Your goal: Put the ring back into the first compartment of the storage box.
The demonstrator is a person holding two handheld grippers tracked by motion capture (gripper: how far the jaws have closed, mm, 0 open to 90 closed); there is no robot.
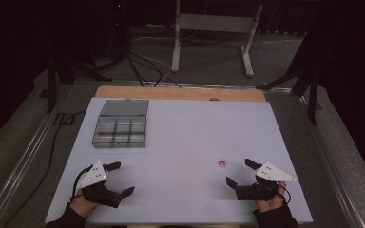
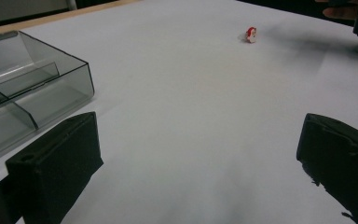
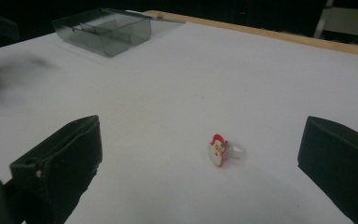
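Desk [image 1: 185,142]: white top, wooden strip along the far edge.
Compartment box [image 1: 120,129]: clear grey, lid open, near the far-left corner.
Left gripper [image 1: 122,178]: near-left corner, jaws wide, nothing between them.
Right gripper [image 1: 237,172]: near-right corner, jaws wide, nothing held.
Santa ring [image 3: 223,149]: lying on the desk just ahead of the right gripper, untouched.

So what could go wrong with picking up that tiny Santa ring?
The Santa ring is tiny next to the wide-open right tongs, so it may slip out or skid across the smooth table. The compartment box sits far across the table, so the ring could drop on the way.
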